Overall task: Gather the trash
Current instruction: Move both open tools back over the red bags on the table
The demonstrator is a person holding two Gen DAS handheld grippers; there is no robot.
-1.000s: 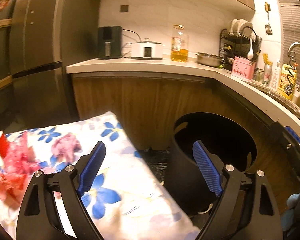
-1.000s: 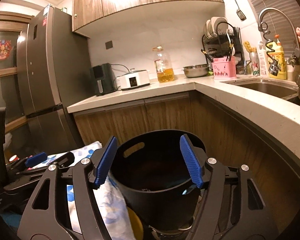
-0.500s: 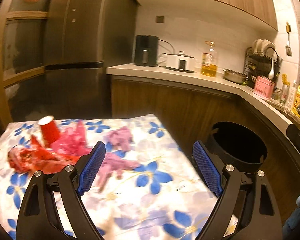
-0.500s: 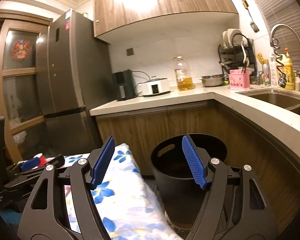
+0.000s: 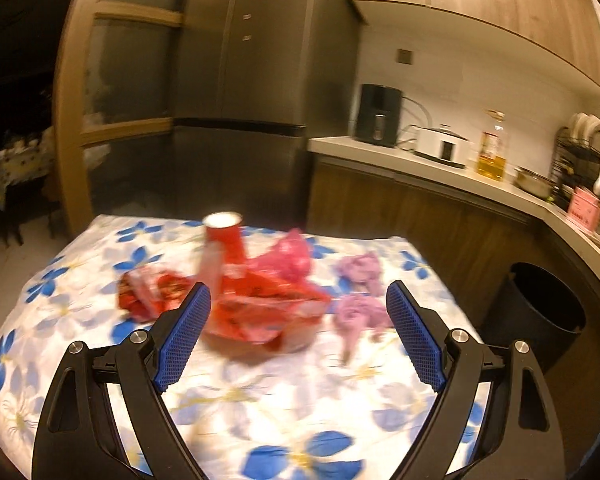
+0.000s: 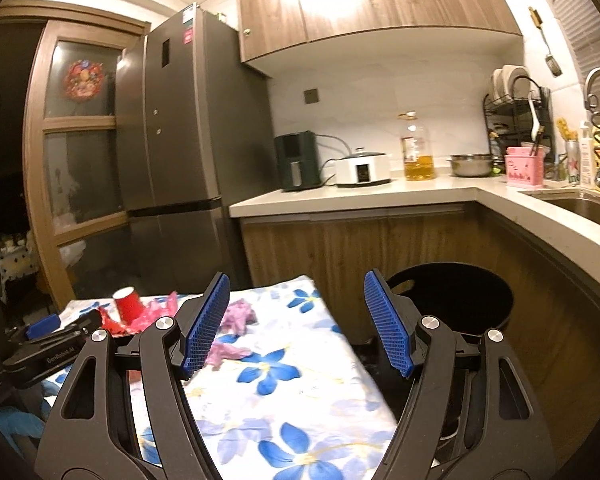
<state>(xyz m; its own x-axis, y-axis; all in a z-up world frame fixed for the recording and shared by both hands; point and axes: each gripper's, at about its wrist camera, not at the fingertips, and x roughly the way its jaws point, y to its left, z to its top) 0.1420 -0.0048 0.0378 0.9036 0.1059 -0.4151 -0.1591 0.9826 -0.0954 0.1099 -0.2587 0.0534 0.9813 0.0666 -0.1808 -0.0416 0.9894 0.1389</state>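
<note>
On a table with a blue-flower cloth [image 5: 260, 400] lies trash: a red paper cup [image 5: 223, 236], red wrappers [image 5: 260, 308], a pink plastic bag [image 5: 288, 260] and purple crumpled pieces [image 5: 360, 312]. My left gripper [image 5: 298, 336] is open and empty, just short of the red wrappers. My right gripper [image 6: 296, 324] is open and empty above the table's right edge [image 6: 340, 340]. The black trash bin [image 6: 452, 300] stands on the floor to the table's right; it also shows in the left wrist view [image 5: 540, 308]. The left gripper shows in the right wrist view [image 6: 52, 344].
A kitchen counter [image 6: 380, 196] runs behind and to the right, with an air fryer [image 6: 298, 160], a cooker [image 6: 362, 168], an oil bottle [image 6: 416, 148] and a dish rack [image 6: 516, 108]. A tall fridge [image 6: 188, 140] stands behind the table.
Both grippers have pulled back and swung left from the bin toward the table. The trash pile has come to the middle of the left wrist view. Both stay open.
</note>
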